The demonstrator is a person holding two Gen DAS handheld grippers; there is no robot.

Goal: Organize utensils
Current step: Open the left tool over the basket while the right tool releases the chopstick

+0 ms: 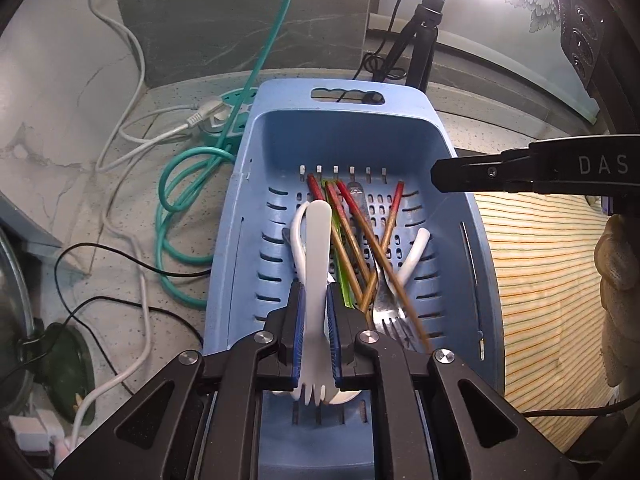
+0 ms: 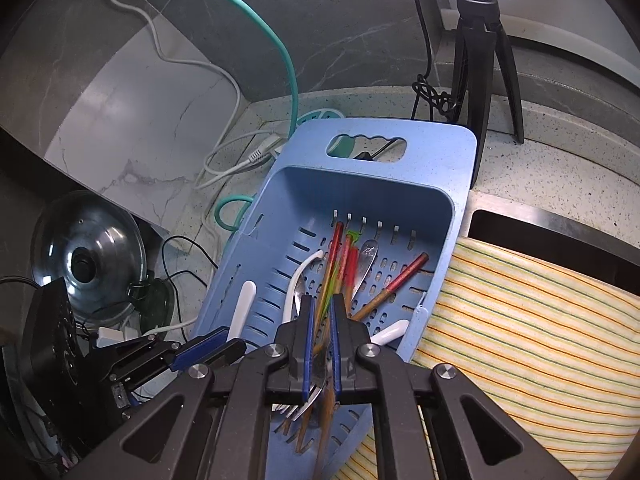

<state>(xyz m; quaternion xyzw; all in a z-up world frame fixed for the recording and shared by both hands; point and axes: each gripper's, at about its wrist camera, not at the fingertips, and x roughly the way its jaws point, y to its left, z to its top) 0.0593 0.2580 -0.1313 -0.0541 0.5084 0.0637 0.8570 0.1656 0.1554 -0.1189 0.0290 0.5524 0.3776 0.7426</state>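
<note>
Blue plastic basket (image 1: 356, 136), slotted floor, lies under both grippers on a speckled counter (image 1: 168, 184). Left gripper (image 1: 316, 312) points steeply down into it, blue pads (image 1: 298, 320) close on either side of a white plastic fork (image 1: 318, 264): handle runs ahead of the fingers, tines sit back between the jaws. Pads look to be against the fork's neck; grip reads as clamped on it. Just right of the left gripper lie red-tipped chopsticks (image 1: 352, 216), crossed over each other, with a green stick (image 1: 340, 256) among them, a metal fork (image 1: 390, 312) and a white spoon handle (image 1: 414, 256). Another white loop-shaped piece lies just left of the fork.

Right gripper (image 2: 322, 344) also angled down into the basket, jaws nearly together around a bundle: a metal fork (image 2: 310, 396) and chopsticks (image 2: 340, 264) pass between the pads. Which of these the pads actually press, cannot tell. One chopstick (image 2: 394, 286) lies apart, ahead and right of this gripper.

Striped cloth (image 2: 520, 320) lies right of the basket, its edge under the rim. Ahead of both grippers: tripod (image 2: 480, 52), teal cable (image 1: 180, 184), white cords. Glass lid (image 2: 86, 252) far left of the right gripper.
</note>
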